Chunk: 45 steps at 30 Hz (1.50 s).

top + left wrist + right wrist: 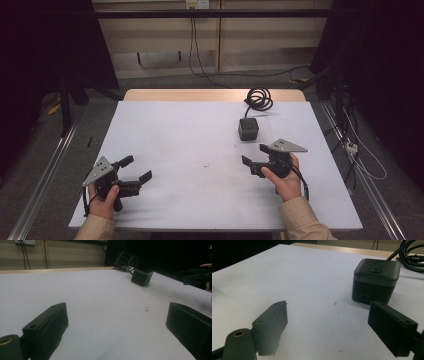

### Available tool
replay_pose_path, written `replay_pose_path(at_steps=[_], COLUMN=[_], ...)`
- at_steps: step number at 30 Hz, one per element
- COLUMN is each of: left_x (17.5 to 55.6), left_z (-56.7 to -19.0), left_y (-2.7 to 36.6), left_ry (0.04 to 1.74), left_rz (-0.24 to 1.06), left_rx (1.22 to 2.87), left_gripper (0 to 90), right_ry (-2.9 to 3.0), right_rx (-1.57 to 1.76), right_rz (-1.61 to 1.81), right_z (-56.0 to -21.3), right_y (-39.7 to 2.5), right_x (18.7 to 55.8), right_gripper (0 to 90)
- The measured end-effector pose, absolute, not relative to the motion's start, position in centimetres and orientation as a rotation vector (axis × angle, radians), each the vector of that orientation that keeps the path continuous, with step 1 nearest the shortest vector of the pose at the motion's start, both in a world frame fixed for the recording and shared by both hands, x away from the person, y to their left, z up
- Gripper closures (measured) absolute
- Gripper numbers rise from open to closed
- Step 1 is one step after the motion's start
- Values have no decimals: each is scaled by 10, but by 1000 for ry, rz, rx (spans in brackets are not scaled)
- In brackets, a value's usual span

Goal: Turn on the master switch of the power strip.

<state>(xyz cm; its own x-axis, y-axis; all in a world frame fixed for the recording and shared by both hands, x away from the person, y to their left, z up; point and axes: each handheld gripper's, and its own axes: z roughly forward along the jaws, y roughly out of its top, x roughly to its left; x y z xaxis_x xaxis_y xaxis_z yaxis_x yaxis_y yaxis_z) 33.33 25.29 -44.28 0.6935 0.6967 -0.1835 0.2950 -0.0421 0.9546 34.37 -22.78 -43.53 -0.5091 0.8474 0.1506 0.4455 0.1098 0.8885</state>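
L gripper [136, 169] near edge of white table [200, 200], jaws apart, nothing held. R gripper [254, 154] also spread, just short of black cube socket [248, 128]. Coiled cable [259, 98] behind it; risk: cable drag tips cube on lift

Lab or test-rig room. White-topped table [200, 150] with wooden far edge, standing alone on grey floor. Black curtains [45, 45] at both sides, metal floor rails [45, 170], wall socket [196, 4] with trailing cables [200, 60], loose cords right of table.
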Motion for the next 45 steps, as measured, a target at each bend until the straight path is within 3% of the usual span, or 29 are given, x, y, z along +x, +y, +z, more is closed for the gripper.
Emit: replay_pose_path(at_steps=[45], left_x=[333], left_z=[-443], left_y=[252], left_ry=[818], left_rz=[397], left_rx=[1640], left_gripper=[37], right_ry=[2019], right_rx=[1259], right_rz=[1310], right_z=[-447], right_y=[-259], right_x=[307], right_gripper=[143])
